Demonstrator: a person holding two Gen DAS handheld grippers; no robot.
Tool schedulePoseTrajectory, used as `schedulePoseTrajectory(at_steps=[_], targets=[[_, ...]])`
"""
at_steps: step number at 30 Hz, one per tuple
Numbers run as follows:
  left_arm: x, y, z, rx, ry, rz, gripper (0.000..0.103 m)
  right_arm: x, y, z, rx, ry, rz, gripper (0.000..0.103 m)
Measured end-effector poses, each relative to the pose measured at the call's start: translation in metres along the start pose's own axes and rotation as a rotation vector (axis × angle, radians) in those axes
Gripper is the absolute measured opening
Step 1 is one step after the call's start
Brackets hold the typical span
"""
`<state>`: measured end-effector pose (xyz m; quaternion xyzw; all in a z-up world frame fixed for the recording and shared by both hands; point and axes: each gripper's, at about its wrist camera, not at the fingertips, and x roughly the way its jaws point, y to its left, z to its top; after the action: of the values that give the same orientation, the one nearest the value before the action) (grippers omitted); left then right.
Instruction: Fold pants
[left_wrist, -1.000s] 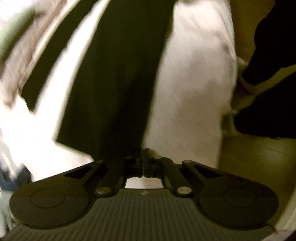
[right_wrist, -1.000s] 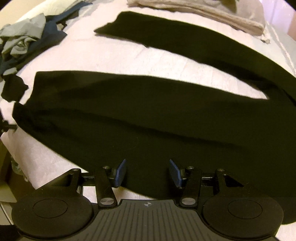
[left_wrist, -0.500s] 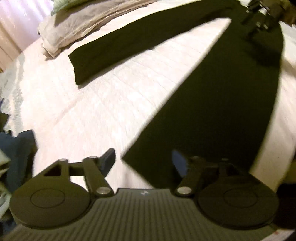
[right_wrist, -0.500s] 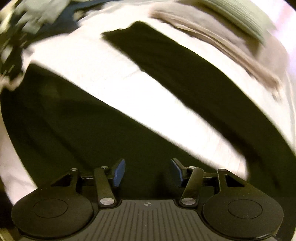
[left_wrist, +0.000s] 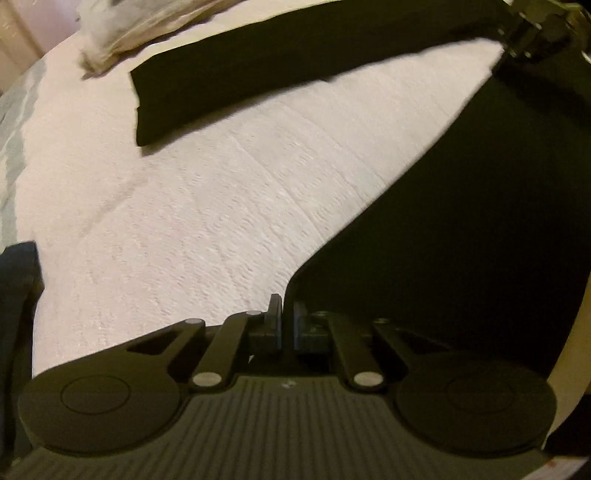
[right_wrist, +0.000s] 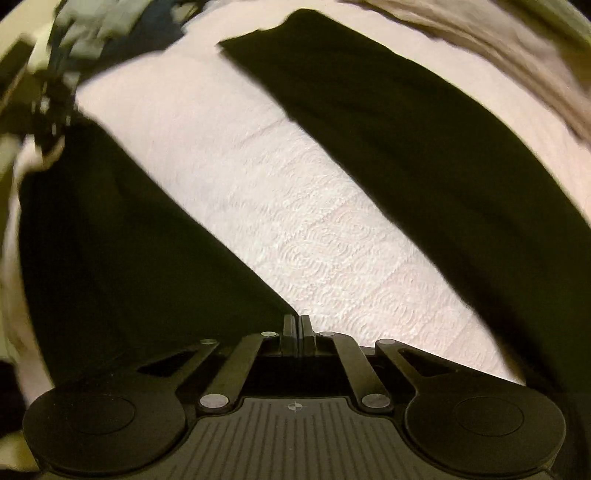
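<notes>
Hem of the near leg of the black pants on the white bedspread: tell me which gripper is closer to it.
Left. The left gripper sits at the hem corner of the black pants; the right gripper is far up the same leg, near the crotch.

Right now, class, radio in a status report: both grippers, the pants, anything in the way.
Left gripper shut on near pant-leg hem. Right gripper shut at near leg's inner edge. Black pants spread in a V on white bedspread. Nothing between the legs.

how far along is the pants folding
Done: black pants lie spread flat on the white bedspread, legs splayed. In hand: left gripper and right gripper are shut at the near leg's inner edge. Left: every fold; legs aren't stacked yet.
</notes>
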<state>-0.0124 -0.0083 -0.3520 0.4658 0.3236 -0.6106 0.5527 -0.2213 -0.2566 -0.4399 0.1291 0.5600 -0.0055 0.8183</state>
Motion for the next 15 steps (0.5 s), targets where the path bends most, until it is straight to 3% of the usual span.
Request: schedulePoseTrajectory(at_steps=[2, 3, 5, 7, 9, 13, 15], targets=[[0.003, 0.001, 0.005, 0.012, 0.016, 0.026, 0.005, -0.016, -0.011, -0.002, 0.069, -0.077, -0.017, 0.004], [0.003, 0.001, 0.006, -0.002, 0.025, 0.035, 0.006, -0.027, -0.020, -0.006, 0.123, -0.135, -0.053, 0.011], [0.002, -0.001, 0.009, 0.001, 0.047, 0.051, 0.008, -0.039, -0.038, -0.016, 0.223, -0.179, -0.208, 0.022], [-0.005, -0.003, 0.012, 0.001, 0.064, 0.082, 0.013, -0.037, -0.054, -0.028, 0.251, -0.131, -0.415, 0.040], [-0.011, 0.005, 0.015, -0.033, 0.058, 0.112, 0.015, -0.029, -0.070, -0.038, 0.249, -0.088, -0.507, 0.050], [-0.022, 0.011, 0.027, -0.040, 0.040, 0.164, 0.015, 0.000, -0.092, -0.049, 0.148, 0.025, -0.641, 0.051], [-0.016, 0.010, 0.039, -0.027, 0.034, 0.167, 0.015, 0.013, -0.100, -0.052, 0.125, 0.040, -0.639, 0.051]])
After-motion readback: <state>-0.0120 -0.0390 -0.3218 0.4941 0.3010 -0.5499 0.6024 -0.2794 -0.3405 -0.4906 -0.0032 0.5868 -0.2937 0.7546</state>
